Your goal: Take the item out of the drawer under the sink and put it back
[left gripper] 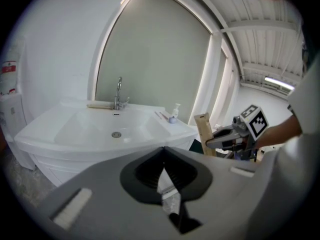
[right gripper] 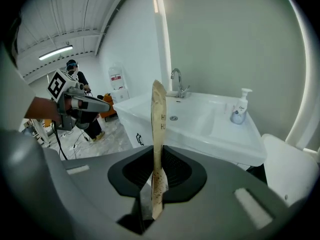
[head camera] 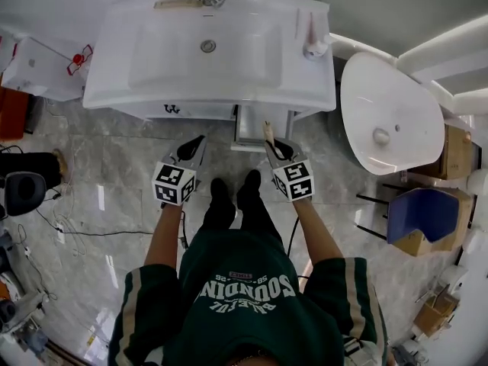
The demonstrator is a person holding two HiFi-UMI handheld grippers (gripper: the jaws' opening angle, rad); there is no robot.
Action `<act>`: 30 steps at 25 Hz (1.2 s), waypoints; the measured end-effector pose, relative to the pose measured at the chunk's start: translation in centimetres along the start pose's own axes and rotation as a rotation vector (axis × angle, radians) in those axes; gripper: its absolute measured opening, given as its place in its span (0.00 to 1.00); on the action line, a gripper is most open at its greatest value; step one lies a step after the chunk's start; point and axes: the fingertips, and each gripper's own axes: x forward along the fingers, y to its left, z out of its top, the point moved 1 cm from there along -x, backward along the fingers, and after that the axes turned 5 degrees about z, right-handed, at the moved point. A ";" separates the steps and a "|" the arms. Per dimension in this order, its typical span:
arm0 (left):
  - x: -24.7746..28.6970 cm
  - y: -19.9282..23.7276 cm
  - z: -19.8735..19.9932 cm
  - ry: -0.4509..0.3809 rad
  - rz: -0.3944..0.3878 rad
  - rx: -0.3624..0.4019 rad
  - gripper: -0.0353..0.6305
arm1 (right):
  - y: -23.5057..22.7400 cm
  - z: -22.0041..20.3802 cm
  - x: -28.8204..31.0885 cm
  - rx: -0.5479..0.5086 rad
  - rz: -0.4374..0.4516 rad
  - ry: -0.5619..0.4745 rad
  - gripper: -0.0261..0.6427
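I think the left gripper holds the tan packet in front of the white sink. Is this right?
Not quite: only the gripper is wrong. The right gripper holds the tan packet in front of the white sink. The right gripper view shows the packet clamped between its jaws. The left gripper has its jaws together with nothing in them.

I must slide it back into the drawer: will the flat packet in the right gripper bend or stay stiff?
Probably fairly stiff: the flat packet stands upright above the right gripper without drooping. It looks thin, so likely light. Pinched only near its lower end, it might pivot if its tip bumps something.
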 end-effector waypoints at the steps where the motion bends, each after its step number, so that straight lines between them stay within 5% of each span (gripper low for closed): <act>1: 0.1 -0.1 -0.4 0.006 0.001 -0.005 0.13 | 0.1 -0.6 0.2 0.003 0.005 0.008 0.11; 30: 0.1 1.7 -11.2 0.154 0.149 -0.166 0.13 | -6.3 -15.3 16.7 -0.099 0.099 0.458 0.11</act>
